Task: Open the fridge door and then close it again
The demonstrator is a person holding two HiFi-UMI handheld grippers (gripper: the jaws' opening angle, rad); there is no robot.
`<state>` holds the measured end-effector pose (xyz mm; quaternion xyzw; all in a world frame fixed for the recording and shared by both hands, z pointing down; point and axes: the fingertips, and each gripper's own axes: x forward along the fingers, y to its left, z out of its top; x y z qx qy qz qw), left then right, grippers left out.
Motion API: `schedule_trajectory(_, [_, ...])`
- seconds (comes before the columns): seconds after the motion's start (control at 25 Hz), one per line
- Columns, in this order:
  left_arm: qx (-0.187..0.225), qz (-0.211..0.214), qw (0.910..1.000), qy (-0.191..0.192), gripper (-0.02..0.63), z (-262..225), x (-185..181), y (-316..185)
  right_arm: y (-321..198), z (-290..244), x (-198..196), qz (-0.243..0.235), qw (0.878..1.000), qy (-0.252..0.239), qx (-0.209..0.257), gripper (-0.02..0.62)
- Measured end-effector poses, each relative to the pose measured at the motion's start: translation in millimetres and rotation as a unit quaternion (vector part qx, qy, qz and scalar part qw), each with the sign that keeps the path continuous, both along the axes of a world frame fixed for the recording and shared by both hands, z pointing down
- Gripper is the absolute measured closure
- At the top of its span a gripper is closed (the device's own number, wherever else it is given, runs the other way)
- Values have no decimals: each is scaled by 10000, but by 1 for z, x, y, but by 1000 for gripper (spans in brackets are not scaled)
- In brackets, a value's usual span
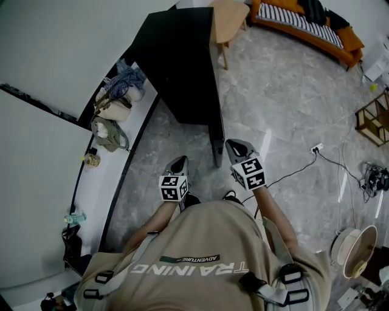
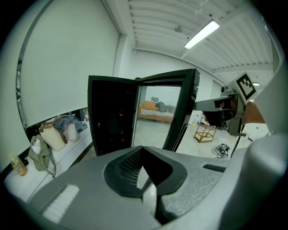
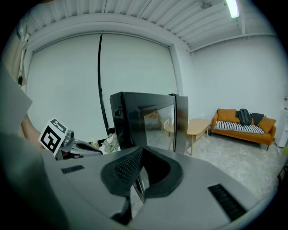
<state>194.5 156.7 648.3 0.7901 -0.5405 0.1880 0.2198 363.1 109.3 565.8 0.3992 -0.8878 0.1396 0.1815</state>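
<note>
Ahead of both grippers stands the black fridge (image 1: pixel 176 54), its glass door (image 1: pixel 214 130) swung wide open toward the person. In the head view the door's free edge comes between the two grippers, nearer the right one than the left. Neither gripper touches it.

The left gripper (image 1: pixel 178 163) is held in front of the person's chest and points at the dark open cabinet. In the left gripper view its jaws (image 2: pixel 144 168) are drawn together with only a thin slit between them, and nothing is in them. The fridge (image 2: pixel 111 117) is straight ahead there, with the door (image 2: pixel 179 114) off to the right.

The right gripper (image 1: pixel 238 147) is level with the left one, on the far side of the door edge. Its jaws (image 3: pixel 140 173) are likewise closed and empty. In the right gripper view the door (image 3: pixel 158 123) faces it, well short of contact.

To the left of the left gripper, a white ledge (image 1: pixel 100 182) along the wall carries several bags (image 1: pixel 112 108). Beyond the fridge are a small wooden table (image 1: pixel 228 18) and an orange sofa (image 1: pixel 304 24). To the right of the right gripper, a power strip (image 1: pixel 316 147) lies on the grey floor (image 1: pixel 285 97).
</note>
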Motion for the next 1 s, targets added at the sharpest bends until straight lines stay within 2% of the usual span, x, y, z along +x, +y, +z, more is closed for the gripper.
schedule_trajectory(0.16, [-48, -34, 9999, 94, 606, 1, -8, -1, -3, -4, -2, 76, 10000, 64, -7, 600])
schedule_trajectory(0.56, [-38, -333, 9974, 633, 606, -16, -34, -21, -4, -9, -7, 243, 9997, -59, -85, 600])
schedule_trajectory(0.84, [-68, -407, 9974, 589, 606, -14, -68, -21, 3, -7, -27, 142, 9997, 33, -179, 600])
schedule_trajectory(1.0, [-46, -371, 9981, 495, 606, -14, -89, -27, 0, -8, -42, 275, 9995, -47, -176, 600])
